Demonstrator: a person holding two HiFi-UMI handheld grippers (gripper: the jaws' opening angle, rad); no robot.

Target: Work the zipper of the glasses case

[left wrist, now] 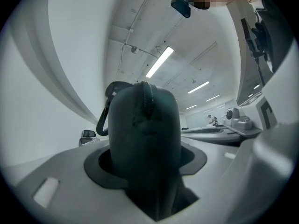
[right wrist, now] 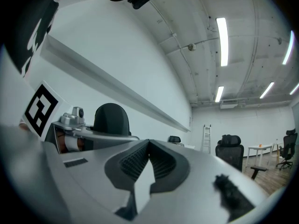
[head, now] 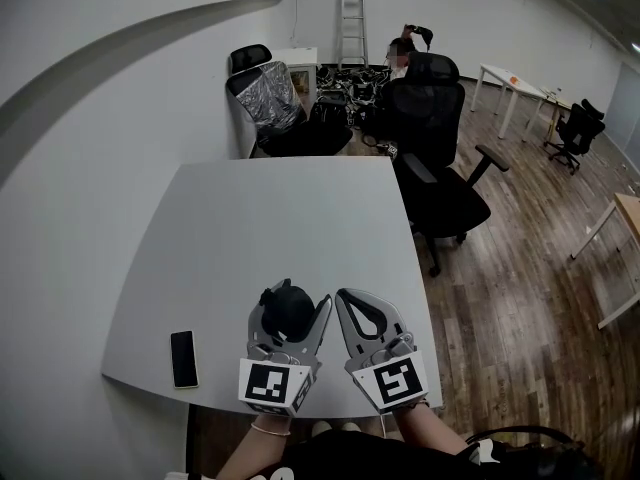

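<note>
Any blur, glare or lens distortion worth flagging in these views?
Head view: sharp, evenly lit, table edges bow from the wide lens. Left gripper view: the glasses case fills the middle, soft and dark; black corners. Right gripper view: ceiling lights blow out, right claw soft.

On the table (head: 280,218), the phone (head: 183,358) lies at 7 o'clock by the near edge. The left claw (head: 291,304) sits at 6 o'clock over the near edge, with the case (left wrist: 145,139) between its jaws. The right claw (head: 345,300) is just beside it at its 3 o'clock. Off the table, one chair (head: 435,158) stands at 2 o'clock and another (head: 270,103) at 12 o'clock. Far behind them is a ladder (head: 352,18), with a person (head: 405,48) to its right.
</note>
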